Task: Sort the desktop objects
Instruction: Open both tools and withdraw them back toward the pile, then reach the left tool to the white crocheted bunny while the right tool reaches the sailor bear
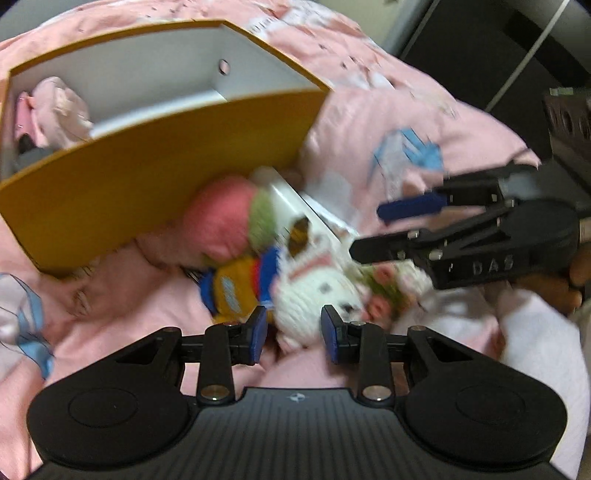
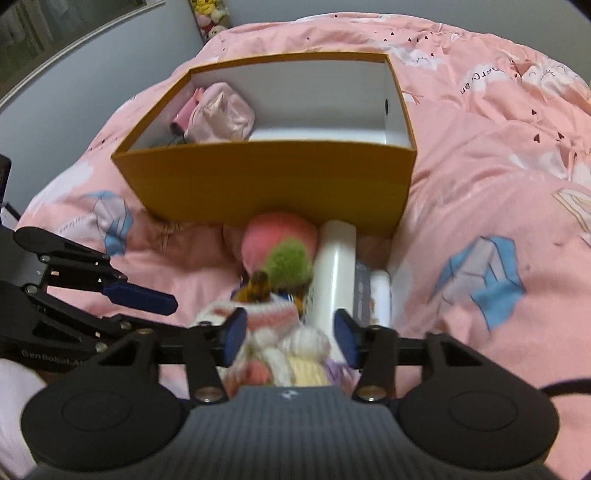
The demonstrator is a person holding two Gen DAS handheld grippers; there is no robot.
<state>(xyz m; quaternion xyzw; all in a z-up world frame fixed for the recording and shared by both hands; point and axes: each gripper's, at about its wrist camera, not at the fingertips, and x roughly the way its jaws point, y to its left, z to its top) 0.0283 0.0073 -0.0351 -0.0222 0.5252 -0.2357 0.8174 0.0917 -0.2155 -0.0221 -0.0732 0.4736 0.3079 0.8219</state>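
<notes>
Pink printed duvet (image 2: 480, 177) covers the whole work surface, rumpled; grey wall and a few plush toys (image 2: 208, 16) sit at the far edge in the right wrist view.

Task pile sits on the duvet just in front of the orange box (image 2: 273, 181): pink-and-green plush (image 2: 280, 247) touching the box's near wall, white tube (image 2: 334, 273) beside it with its far end against the same wall, a grey-and-white flat pack (image 2: 373, 295) alongside the tube. Closer in, a yellow-and-blue knitted toy (image 1: 236, 288) and a white knitted doll (image 1: 314, 295), overlapping, blurred.

Box is open-topped, white inside, already holding a pink fabric item (image 2: 221, 114) in its left corner; rest of the floor bare.

Left gripper (image 1: 294, 334): jaws part open, straddling the white doll's lower edge, pads not pressing it. Right gripper (image 2: 290, 334): jaws apart, knitted doll between them, no clamp visible. Both grippers crowd the same pile from opposite sides, close together.

Box's near wall stands between the pile and the box interior.
</notes>
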